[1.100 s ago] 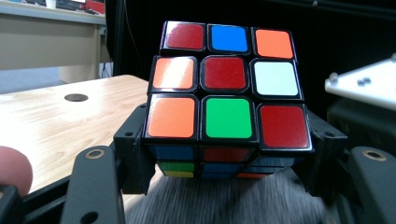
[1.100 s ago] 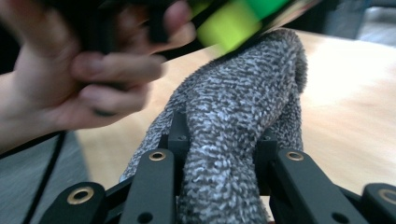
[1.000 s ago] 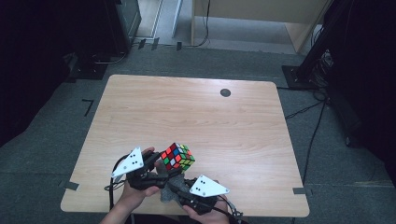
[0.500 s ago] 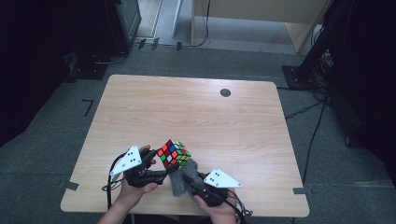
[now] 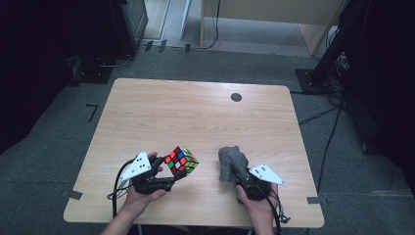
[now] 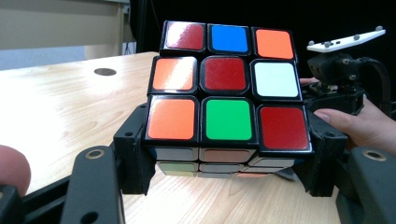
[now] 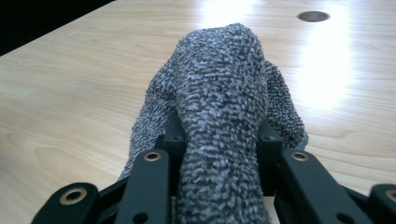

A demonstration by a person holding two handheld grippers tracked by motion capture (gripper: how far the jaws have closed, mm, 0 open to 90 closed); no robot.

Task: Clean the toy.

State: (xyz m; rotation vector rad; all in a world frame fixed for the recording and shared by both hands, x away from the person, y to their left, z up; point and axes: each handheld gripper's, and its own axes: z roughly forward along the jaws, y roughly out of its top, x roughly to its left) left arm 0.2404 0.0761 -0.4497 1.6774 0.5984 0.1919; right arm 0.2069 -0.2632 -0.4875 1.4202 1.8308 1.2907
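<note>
The left gripper [image 5: 180,172] is clamped on a scrambled puzzle cube [image 5: 180,160], held just above the near left part of the wooden table [image 5: 195,112]; its red, orange and green stickers face the left gripper view. The right gripper [image 5: 234,172] grasps a grey cloth [image 5: 231,162] near the table's front edge, its jaws having just been easing wider with the cloth between them; cube and cloth sit apart.

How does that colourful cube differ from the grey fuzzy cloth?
The Rubik's cube is hard, glossy and many-coloured; the grey cloth is soft, fuzzy and one mottled grey. The cube keeps crisp square edges, while the cloth bunches into a rounded lump. Both are clamped between black fingers, each above the wooden table.
</note>
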